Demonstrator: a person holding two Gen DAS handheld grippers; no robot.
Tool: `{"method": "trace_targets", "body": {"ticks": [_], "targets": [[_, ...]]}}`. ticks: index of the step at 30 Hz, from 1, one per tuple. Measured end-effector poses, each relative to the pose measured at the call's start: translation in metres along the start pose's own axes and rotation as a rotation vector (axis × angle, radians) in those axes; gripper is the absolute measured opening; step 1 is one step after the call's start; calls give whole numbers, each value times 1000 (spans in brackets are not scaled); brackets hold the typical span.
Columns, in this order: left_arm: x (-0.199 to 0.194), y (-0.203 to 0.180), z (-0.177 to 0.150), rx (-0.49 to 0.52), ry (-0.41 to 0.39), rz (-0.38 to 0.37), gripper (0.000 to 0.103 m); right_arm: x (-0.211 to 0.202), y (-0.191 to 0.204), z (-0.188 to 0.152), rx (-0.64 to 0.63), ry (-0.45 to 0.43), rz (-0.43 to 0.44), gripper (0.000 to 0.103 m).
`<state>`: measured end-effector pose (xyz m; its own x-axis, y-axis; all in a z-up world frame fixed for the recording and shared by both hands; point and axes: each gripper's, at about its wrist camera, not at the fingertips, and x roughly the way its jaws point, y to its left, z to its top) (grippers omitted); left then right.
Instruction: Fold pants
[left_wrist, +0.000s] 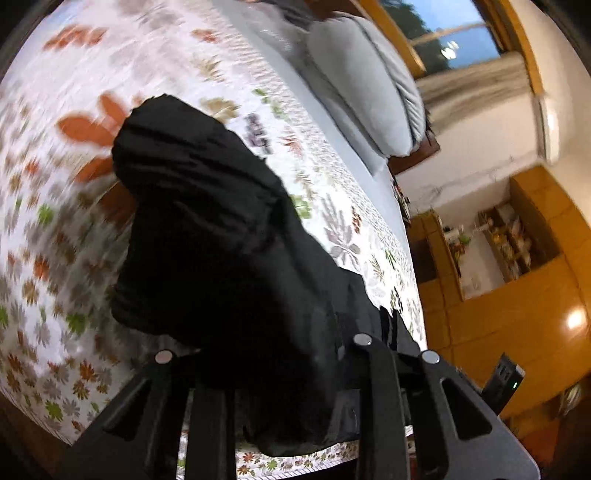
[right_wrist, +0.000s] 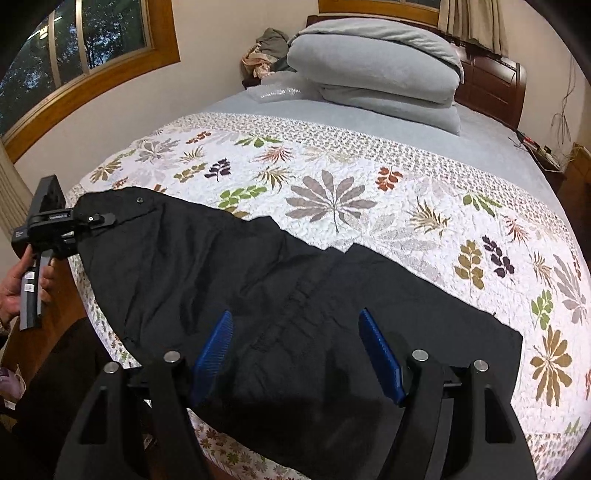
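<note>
Black pants: matte, creased woven fabric, spread lengthwise across near edge of quilted leaf-print bedspread. Left gripper clamped on pants' left end, fabric there bunched and draped over its fingers. Right gripper, ribbed blue pads, jaws apart, hovers above pants' middle. Folded grey duvet at headboard.

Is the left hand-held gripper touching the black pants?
Touching: in the right wrist view the left hand-held gripper is clamped on the black pants' waist edge.
</note>
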<state>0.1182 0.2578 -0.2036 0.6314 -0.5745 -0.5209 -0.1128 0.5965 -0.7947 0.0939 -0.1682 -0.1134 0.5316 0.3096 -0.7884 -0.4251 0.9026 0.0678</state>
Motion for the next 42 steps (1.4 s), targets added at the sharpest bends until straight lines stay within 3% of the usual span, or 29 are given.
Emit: {"method": "trace_targets", "body": {"ticks": [3,7,11,16,24,29,34,37,41,42], "targets": [[-3,-7,-1,21,-28,-41,22,4,-4,-4,15,19,-10,72],[-3,-55,1,173,-32,-119,25,5,-12,-7,43,30,-11,72],[5,-110,-5,331,3,-194,27,1,-18,-7,51,17,-22,72],[29,-164,-23,451,86,-268,27,-8,-30,-6,96,-17,10,72],[46,-179,-33,455,117,-303,27,-19,-56,-13,156,-35,2,72],[42,-182,-31,484,113,-295,27,-29,-90,-24,276,-48,42,72],[65,-208,-49,564,180,-308,28,-53,-118,-26,284,-66,-24,72],[94,-219,-71,607,247,-308,29,-63,-138,-30,368,-77,98,77],[133,-216,-105,649,326,-292,29,-49,-161,-33,568,-65,432,78],[139,-214,-113,667,337,-278,29,-43,-164,-31,591,-58,478,79]]}}
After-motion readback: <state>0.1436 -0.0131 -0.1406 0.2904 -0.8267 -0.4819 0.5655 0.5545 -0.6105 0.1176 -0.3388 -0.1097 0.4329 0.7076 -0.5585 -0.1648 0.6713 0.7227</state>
